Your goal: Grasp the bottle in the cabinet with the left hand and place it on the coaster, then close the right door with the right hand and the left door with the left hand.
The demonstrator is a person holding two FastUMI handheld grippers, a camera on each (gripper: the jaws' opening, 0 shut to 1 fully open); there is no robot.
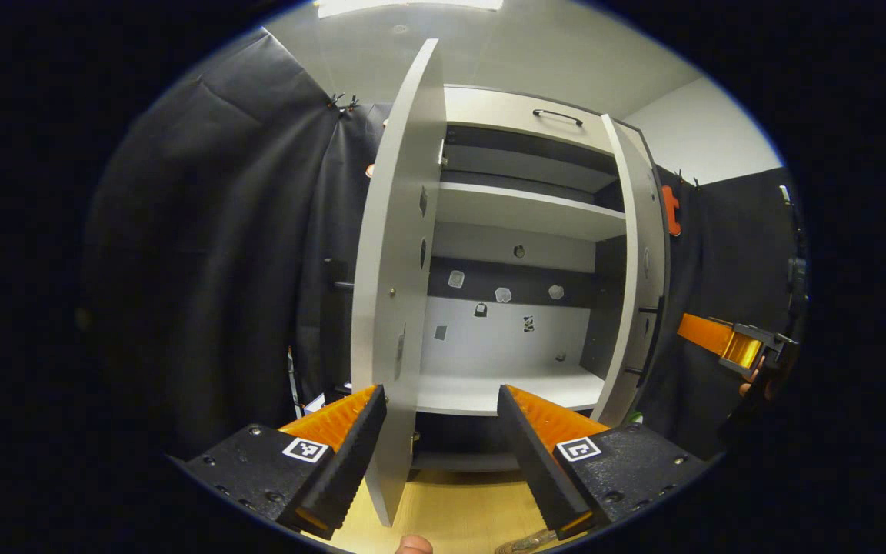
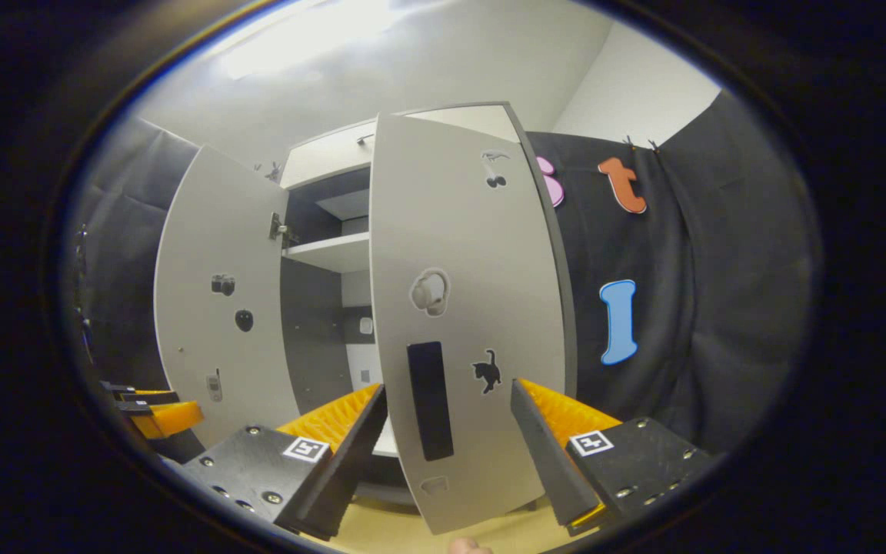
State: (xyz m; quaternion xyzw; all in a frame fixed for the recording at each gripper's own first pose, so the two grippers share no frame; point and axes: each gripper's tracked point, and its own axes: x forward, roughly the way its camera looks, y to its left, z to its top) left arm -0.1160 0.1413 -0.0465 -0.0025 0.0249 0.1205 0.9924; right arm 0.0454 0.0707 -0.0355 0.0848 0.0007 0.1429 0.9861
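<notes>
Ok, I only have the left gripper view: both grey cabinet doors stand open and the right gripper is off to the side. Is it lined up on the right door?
Observer: Yes. In the right gripper view the right gripper faces the outer face of the grey right door, jaws open with nothing held.
Operator: Is there anything on that face to push or grab?
Observer: A black bar handle stands upright low on the door and appears between the jaws.
Operator: Any landmark beside it?
Observer: A black cat sticker sits just right of the handle.
</notes>
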